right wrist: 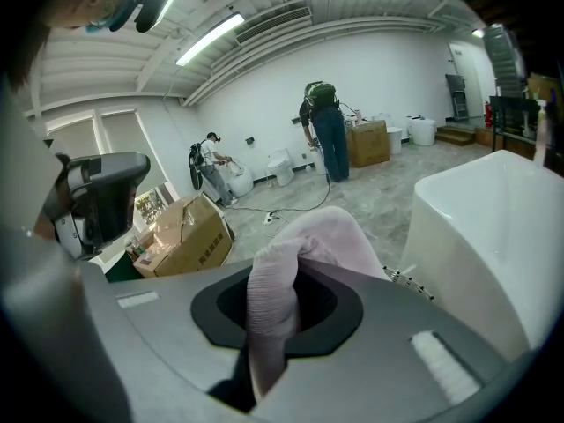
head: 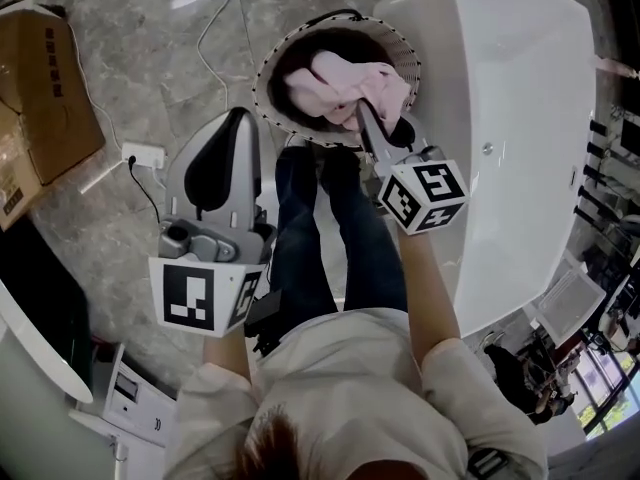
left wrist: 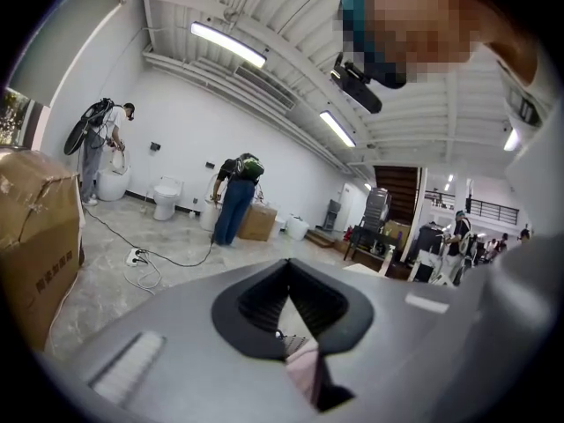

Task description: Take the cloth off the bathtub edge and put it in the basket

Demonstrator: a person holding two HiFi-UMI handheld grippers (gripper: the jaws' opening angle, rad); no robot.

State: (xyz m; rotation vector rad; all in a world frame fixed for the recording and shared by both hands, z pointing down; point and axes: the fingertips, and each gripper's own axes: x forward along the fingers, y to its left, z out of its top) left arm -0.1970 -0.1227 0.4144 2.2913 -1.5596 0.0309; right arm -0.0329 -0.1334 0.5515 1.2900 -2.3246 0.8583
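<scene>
A pink cloth (head: 335, 83) hangs bunched in the mouth of the round wire basket (head: 268, 68) on the floor. My right gripper (head: 362, 118) is over the basket's right side, shut on a fold of the cloth. In the right gripper view the cloth (right wrist: 282, 298) drapes between the jaws. The white bathtub (head: 520, 118) stands just right of the basket. My left gripper (head: 240, 118) is held left of the basket, near its rim, shut with nothing in it. Through its narrow gap the left gripper view shows a bit of the cloth (left wrist: 304, 364).
The person's legs (head: 310, 228) stand just before the basket. A cardboard box (head: 40, 98) sits at far left, with a power strip (head: 145, 155) and cables on the marble floor. Another white rim (head: 30, 348) curves at lower left. People work by toilets far off.
</scene>
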